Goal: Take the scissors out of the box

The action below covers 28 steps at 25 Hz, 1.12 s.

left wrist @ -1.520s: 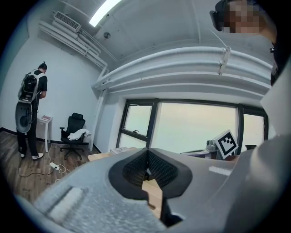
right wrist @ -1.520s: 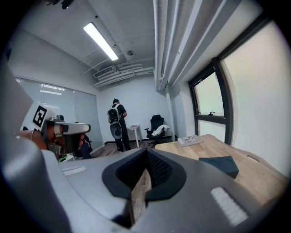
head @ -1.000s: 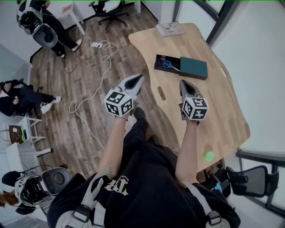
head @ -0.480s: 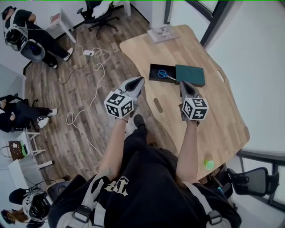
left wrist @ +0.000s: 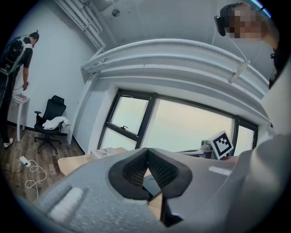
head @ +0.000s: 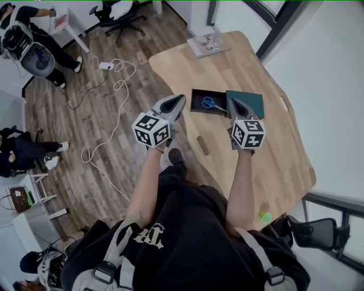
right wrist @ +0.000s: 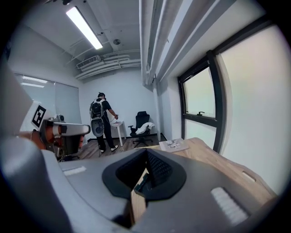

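A black open box (head: 197,102) lies on the wooden table (head: 273,153), and blue-handled scissors (head: 211,103) lie inside it. Its dark green lid (head: 250,101) rests against the box's right side. My left gripper (head: 181,98) hangs over the table's left edge, just left of the box, with its jaws shut and empty. My right gripper (head: 232,101) is over the table with its tip at the seam between box and lid, also shut and empty. In the left gripper view the jaw tips (left wrist: 148,150) meet. The right gripper view shows its tips (right wrist: 146,151) together, with the box edge (right wrist: 142,182) below them.
A stack of papers (head: 207,42) lies at the table's far end and a green cup (head: 265,216) stands at its near edge. A white cable (head: 114,85) trails over the wooden floor. An office chair (head: 122,10) and a person (head: 28,40) are at the back left.
Both grippers have moved forward towards the box, which now lies right at their tips. Their jaws have stayed shut.
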Tool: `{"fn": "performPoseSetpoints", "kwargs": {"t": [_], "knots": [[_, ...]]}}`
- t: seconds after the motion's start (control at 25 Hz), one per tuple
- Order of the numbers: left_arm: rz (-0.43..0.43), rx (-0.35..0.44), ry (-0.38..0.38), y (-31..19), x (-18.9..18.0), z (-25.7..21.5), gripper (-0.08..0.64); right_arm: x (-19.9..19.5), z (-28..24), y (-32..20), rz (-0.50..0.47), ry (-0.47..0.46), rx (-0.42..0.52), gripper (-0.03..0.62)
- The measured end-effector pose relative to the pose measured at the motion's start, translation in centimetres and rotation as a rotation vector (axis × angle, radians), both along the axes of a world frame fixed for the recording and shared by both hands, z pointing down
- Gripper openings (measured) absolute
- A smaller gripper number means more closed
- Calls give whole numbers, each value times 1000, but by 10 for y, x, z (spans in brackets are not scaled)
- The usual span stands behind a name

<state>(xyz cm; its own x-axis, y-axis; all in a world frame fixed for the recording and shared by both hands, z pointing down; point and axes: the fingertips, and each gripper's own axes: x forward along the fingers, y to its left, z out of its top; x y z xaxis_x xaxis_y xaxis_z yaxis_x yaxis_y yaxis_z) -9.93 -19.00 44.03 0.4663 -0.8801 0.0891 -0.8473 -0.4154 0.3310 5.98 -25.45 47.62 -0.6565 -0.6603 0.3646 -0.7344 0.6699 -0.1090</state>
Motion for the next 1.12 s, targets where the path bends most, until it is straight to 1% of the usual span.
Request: {"fn": "performPoseSetpoints", "kwargs": {"t": [0.28,0.44,0.6,0.8,1.0,1.12], "knots": [[42,-12,2,-44,-23,10,0,-28,8,-42,20,18,-7,5],[72,-26,-3,-63,-36,18,0,-36,19,-58,57,19,-29,5],[100,-44,-14,-79,-42,30,0,-33,33,-67,104,14,-51,5],[158,-80,-23,-84,-36,51,0,-20,57,-67,143,37,-95,6],[199,-106,-23,-86,-35,71,0,-9,83,-59,132,105,-131,6],[201,-122,-26,-87,-44,83,0,-12,103,-56,110,146,-154,6]]}}
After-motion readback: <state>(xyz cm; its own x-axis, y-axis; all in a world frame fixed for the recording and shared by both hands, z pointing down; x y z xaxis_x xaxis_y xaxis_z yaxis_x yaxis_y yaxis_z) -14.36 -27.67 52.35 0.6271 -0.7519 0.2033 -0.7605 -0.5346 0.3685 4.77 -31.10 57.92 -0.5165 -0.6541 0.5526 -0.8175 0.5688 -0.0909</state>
